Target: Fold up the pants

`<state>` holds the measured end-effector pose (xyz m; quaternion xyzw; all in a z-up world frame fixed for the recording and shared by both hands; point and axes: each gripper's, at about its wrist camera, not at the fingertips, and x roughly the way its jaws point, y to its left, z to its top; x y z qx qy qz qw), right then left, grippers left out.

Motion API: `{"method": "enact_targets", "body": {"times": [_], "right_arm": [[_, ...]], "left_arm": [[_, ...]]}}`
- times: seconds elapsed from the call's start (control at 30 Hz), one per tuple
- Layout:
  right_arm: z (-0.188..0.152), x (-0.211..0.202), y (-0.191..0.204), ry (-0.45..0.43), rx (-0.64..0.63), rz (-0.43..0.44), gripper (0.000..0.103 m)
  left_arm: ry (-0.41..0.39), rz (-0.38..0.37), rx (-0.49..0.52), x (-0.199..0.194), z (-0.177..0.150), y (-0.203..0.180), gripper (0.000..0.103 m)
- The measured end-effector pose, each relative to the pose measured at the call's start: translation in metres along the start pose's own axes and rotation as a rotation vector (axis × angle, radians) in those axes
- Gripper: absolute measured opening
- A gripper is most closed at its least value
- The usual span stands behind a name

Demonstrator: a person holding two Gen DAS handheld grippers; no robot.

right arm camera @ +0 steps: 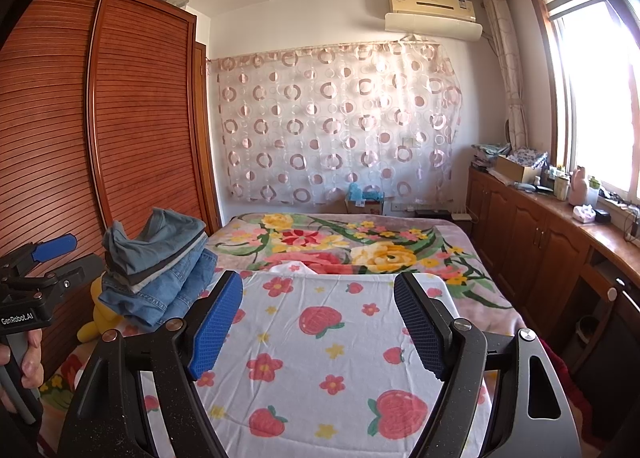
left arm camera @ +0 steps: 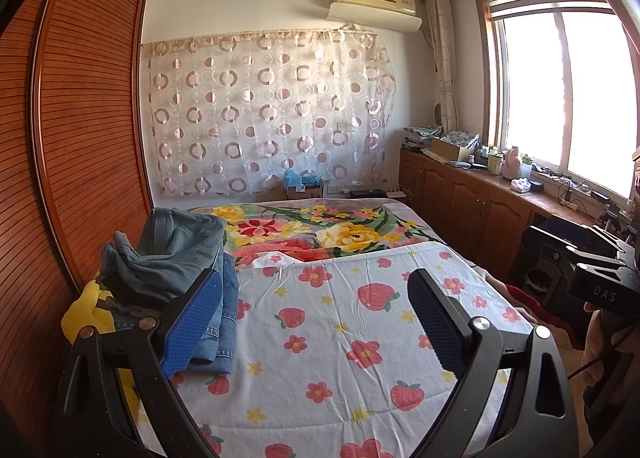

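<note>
A stack of folded pants (left arm camera: pixel 176 258) (right arm camera: pixel 160 266), grey-blue ones on top of blue denim, sits at the left edge of the bed. My left gripper (left arm camera: pixel 316 290) hangs open over the strawberry-print sheet (left arm camera: pixel 340 338), its left finger just in front of the stack's denim edge, nothing between the pads. My right gripper (right arm camera: pixel 320 298) is open too, held over the same sheet (right arm camera: pixel 320 358) to the right of the stack, and holds nothing. The left gripper's body (right arm camera: pixel 36 282) and the hand on its handle show at the left edge of the right wrist view.
A floral blanket (left arm camera: pixel 320 230) covers the far half of the bed. A tall wooden wardrobe (left arm camera: pixel 80 117) stands close on the left; a yellow soft toy (right arm camera: pixel 94 322) lies beside it. Low cabinets (right arm camera: pixel 540 250) with clutter run under the window on the right.
</note>
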<state>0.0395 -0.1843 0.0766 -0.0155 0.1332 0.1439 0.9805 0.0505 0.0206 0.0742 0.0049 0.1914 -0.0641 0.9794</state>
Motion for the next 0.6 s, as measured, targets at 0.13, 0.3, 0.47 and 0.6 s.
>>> {"method": "enact_targets", "body": {"times": [0.13, 0.3, 0.47, 0.6], "right_arm": [[-0.0005, -0.0002, 0.0002, -0.001, -0.001, 0.000, 0.080], [0.0002, -0.0004, -0.0007, -0.002, -0.002, -0.003, 0.080], [-0.0001, -0.0009, 0.0009, -0.003, -0.002, -0.004, 0.080], [-0.0002, -0.0009, 0.0006, -0.003, -0.002, -0.004, 0.080]], "left_arm": [[0.002, 0.000, 0.001, 0.0001, -0.0001, -0.0003, 0.095], [0.002, 0.000, 0.001, 0.0002, -0.0001, -0.0004, 0.095], [0.001, 0.000, -0.001, 0.0000, -0.0003, 0.0002, 0.095], [0.002, 0.000, 0.000, 0.0002, -0.0002, 0.0000, 0.095]]}}
